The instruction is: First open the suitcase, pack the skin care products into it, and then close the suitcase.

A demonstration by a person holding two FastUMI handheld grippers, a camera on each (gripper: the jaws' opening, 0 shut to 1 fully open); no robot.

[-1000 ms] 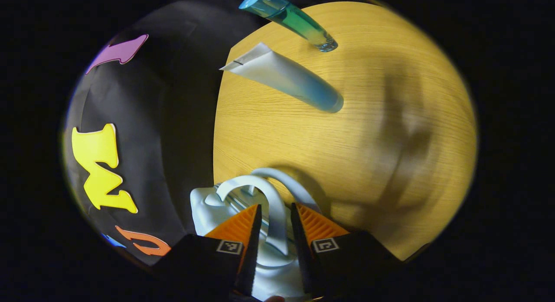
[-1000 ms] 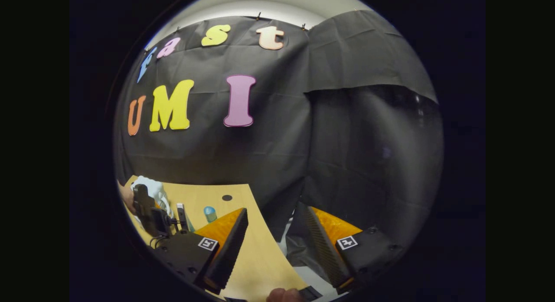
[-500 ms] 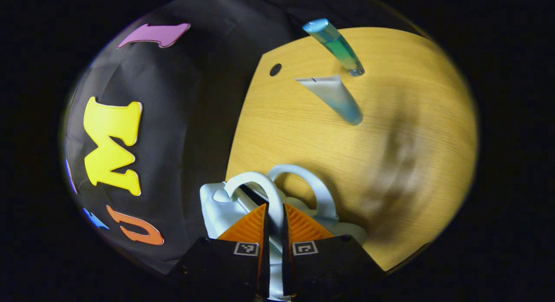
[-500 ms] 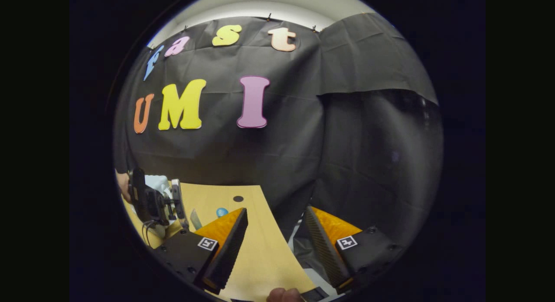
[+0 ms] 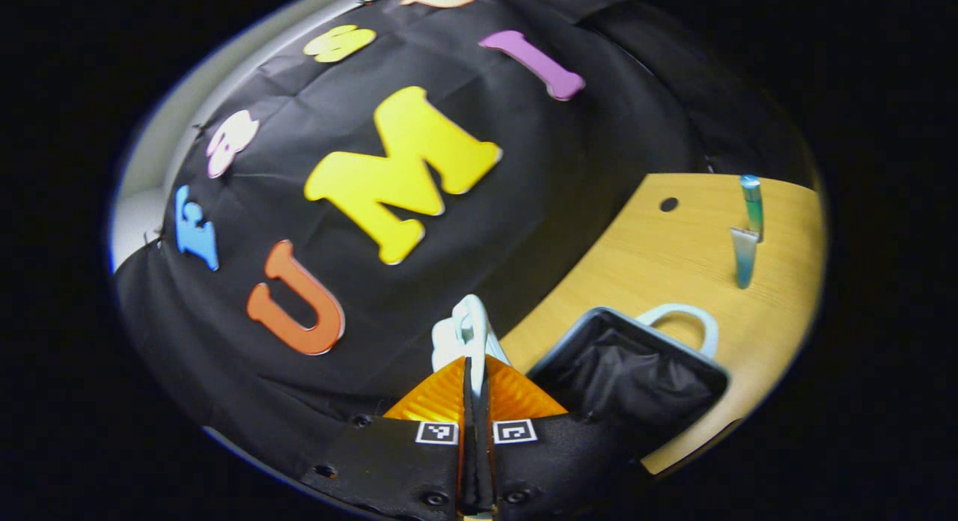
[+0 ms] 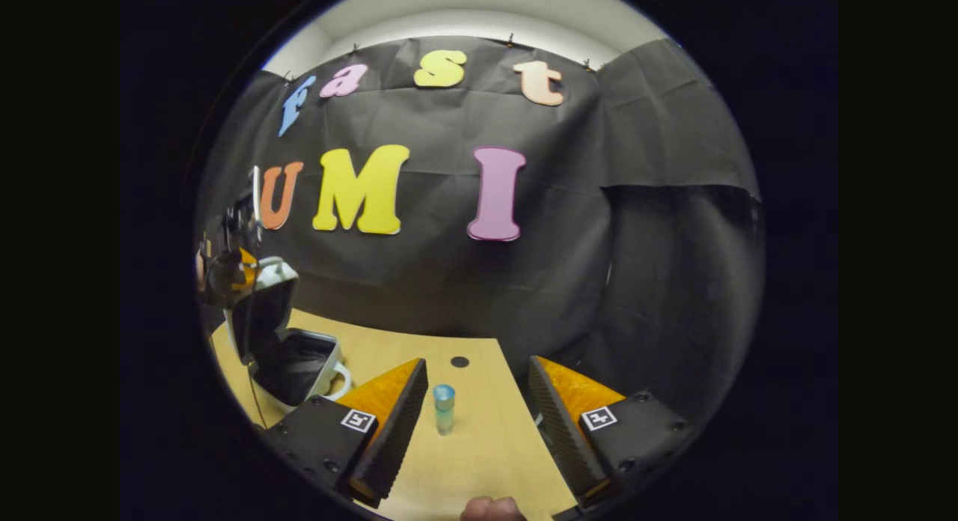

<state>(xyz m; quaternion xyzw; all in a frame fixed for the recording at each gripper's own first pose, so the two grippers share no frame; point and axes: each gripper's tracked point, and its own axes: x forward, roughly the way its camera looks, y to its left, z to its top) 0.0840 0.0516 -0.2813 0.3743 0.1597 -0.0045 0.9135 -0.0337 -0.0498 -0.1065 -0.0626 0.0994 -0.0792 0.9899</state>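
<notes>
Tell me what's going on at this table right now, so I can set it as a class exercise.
A person is working with two handheld grippers. The left gripper is shut on the handle of the small suitcase's lid, holding the lid raised, so the suitcase stands open with its dark lining showing. The right gripper hangs open above the wooden table, facing a blue-green tube. Both tubes are on the table, not yet packed.

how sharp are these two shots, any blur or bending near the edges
Left gripper view: the fingers are crisp, the table edge bows into a curve, and the two tubes look small and soft near the rim. Right gripper view: evenly lit, the blue-capped tube reads clearly, while the open suitcase is squeezed and dim at the edge.
</notes>
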